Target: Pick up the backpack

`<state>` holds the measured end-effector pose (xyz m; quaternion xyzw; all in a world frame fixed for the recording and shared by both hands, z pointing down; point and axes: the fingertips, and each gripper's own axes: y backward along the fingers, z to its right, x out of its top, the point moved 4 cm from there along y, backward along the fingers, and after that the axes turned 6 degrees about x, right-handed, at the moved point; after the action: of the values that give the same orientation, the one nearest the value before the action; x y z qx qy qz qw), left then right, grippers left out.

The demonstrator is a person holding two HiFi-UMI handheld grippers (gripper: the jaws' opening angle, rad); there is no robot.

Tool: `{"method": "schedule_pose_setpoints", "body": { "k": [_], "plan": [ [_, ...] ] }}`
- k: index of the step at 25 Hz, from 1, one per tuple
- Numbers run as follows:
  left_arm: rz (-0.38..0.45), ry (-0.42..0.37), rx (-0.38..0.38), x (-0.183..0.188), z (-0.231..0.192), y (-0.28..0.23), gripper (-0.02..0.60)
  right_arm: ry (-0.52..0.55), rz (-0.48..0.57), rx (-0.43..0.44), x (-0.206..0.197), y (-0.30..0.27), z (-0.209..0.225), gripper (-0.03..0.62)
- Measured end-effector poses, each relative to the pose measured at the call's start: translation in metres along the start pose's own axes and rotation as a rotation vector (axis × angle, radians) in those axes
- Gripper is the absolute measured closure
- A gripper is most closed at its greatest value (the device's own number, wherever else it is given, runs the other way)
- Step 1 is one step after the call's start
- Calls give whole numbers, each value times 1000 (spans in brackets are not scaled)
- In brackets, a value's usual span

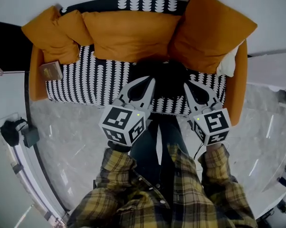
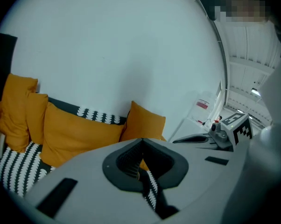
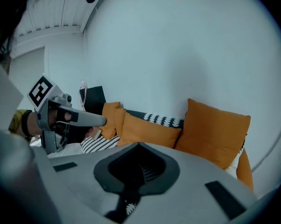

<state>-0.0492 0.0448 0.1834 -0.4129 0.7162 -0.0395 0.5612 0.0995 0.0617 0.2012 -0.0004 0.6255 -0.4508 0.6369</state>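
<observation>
Both tongs, left [image 1: 149, 82] and right [image 1: 187, 86], are pressed together and empty above the near edge of a patterned sofa [image 1: 81, 82]. The black backpack [image 1: 164, 75] lies mid-seat just beyond them, untouched. Grasping and lifting it are, by all appearances, not yet done.

The left gripper [image 1: 149, 81] and right gripper [image 1: 187, 86] point forward and down, side by side, jaws closed, seemingly on nothing.
</observation>
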Motion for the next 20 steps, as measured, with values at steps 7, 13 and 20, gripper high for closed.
{"method": "schedule_pose_setpoints", "body": {
  "k": [7, 13, 20],
  "plan": [
    [-69, 20, 51, -52, -30, -23, 563, -33, -95, -32, -58, -30, 24, 577],
    [-130, 22, 71, -91, -50, -42, 563, -6, -167, -43, -95, -55, 35, 577],
    [-197, 44, 96, -140, -67, -60, 563, 66, -252, -56, -138, -85, 44, 577]
  ]
}}
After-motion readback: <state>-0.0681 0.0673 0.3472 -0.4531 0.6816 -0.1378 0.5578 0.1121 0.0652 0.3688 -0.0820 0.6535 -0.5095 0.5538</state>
